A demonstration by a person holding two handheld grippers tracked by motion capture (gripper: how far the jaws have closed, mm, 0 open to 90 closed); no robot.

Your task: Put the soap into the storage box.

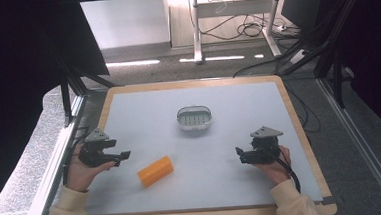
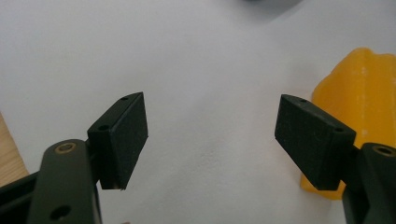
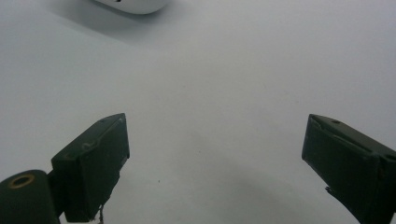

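Both tools stand wide and empty. Left tool [image 1: 124, 155] hovers just left of the orange block [image 1: 155, 171], near-centre on the counter [image 1: 243, 184]. Risk: its right pad, apparently overlapping the block, nudges it aside.

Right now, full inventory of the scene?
block: 1, orange, near left of mat, lying flat
dish: 1, white, slotted, mat centre toward far side
mat: 1, pale grey, covers tabletop
table: 1, wood edge around mat
desk frame: 1, white, floor beyond table, cables under it
left tongs: 1, black, open, left of block, not touching it
right tongs: 1, black, open, right side of mat
hands: 2, cream sleeves, near edge
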